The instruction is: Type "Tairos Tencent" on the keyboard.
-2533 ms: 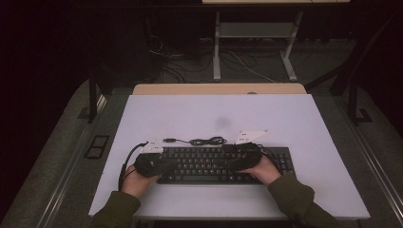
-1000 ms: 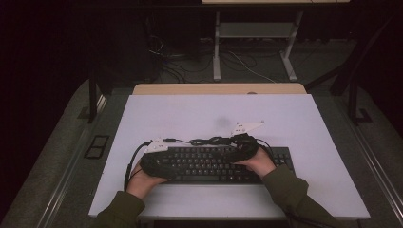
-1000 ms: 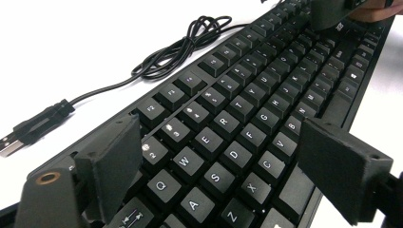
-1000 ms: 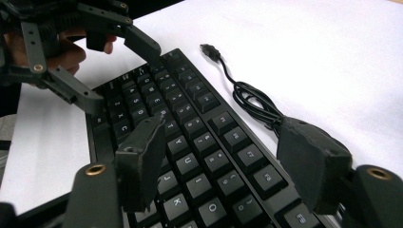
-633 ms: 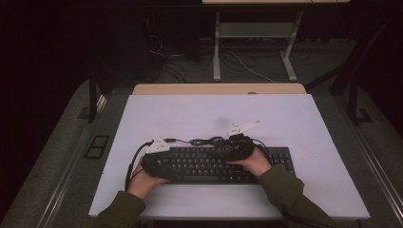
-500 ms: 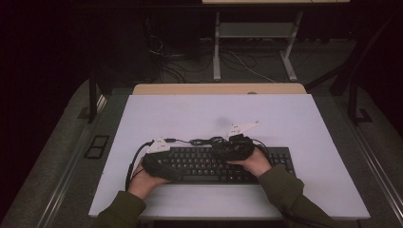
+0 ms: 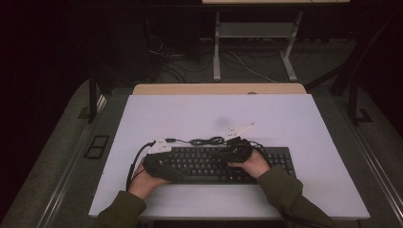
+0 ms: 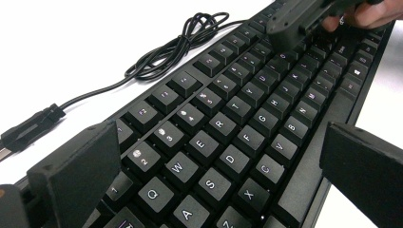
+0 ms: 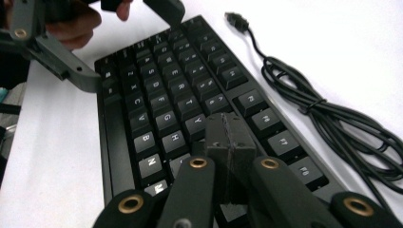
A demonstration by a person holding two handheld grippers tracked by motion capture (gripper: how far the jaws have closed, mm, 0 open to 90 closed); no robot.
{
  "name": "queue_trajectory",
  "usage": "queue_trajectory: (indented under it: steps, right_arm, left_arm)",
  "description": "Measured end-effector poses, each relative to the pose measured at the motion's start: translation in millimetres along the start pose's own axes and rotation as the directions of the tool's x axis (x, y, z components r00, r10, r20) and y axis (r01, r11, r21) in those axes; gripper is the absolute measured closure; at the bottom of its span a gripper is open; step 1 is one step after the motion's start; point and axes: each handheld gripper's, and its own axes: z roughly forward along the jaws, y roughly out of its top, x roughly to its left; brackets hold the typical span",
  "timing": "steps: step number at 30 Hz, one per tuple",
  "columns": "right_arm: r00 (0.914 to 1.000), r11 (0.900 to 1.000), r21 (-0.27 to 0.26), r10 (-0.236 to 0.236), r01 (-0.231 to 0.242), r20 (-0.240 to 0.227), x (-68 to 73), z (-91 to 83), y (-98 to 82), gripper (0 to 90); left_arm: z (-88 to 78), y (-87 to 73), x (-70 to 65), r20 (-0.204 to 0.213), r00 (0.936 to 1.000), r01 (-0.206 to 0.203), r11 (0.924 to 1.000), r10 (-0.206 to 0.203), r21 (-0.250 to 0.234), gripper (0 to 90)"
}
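A black keyboard [image 7: 214, 164] lies near the table's front edge, its cable [image 7: 207, 141] coiled just behind it. My left gripper [image 7: 177, 166] hovers over the keyboard's left end, its jaws spread wide on either side of the letter keys [image 8: 223, 156] with nothing gripped; they have just opened further. My right gripper [image 7: 236, 151] sits over the middle upper rows. Its jaws have just been closing and now stand pressed together [image 9: 230, 137] with nothing between them, their tips low over the keys [image 9: 166, 118]. In the left gripper view, the right gripper [image 8: 304, 19] shows at the far end.
The keyboard's USB plug [image 8: 28, 128] lies loose on the white table [image 7: 285, 118] beside the left end. The coiled cable [image 9: 332, 118] runs along the keyboard's far side. A wooden desk edge [image 7: 218, 89] borders the back, with dark floor beyond.
The right gripper has slid left along the keyboard's upper rows since the earliest frame. The left hand has edged slightly right and then held still.
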Motion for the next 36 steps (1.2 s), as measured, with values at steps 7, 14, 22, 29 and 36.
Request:
queue_trajectory:
  steps: [7,14,22,29,36]
  right_arm:
    - [0.9998,0.999,0.037,-0.014,0.014,0.01,1.3,4.6,-1.9,89.2]
    - [0.9995,0.998,0.058,-0.024,0.023,0.019,1.2,6.0,-3.0,89.2]
    - [0.9995,0.997,0.07,-0.027,0.025,0.019,1.6,7.0,-4.0,89.3]
    - [0.9989,0.996,0.08,-0.039,0.036,0.025,3.1,8.5,-4.3,89.3]
    - [0.9992,0.997,0.071,-0.034,0.032,0.02,2.9,6.5,-3.4,89.2]
  left_arm:
    - [0.1,-0.3,0.4,0.0,1.0,0.002,1.0,-0.002,-0.001,0.0]
    - [0.0,-0.8,1.1,0.0,1.0,0.005,1.0,-0.005,-0.001,0.0]
    - [0.3,-1.0,0.9,0.002,1.0,0.006,1.0,-0.006,-0.001,0.0]
    - [0.2,-1.1,0.9,0.001,1.0,0.005,1.0,-0.005,-0.001,0.0]
    - [0.2,-1.1,1.0,0.004,1.0,0.006,1.0,-0.006,-0.002,0.0]
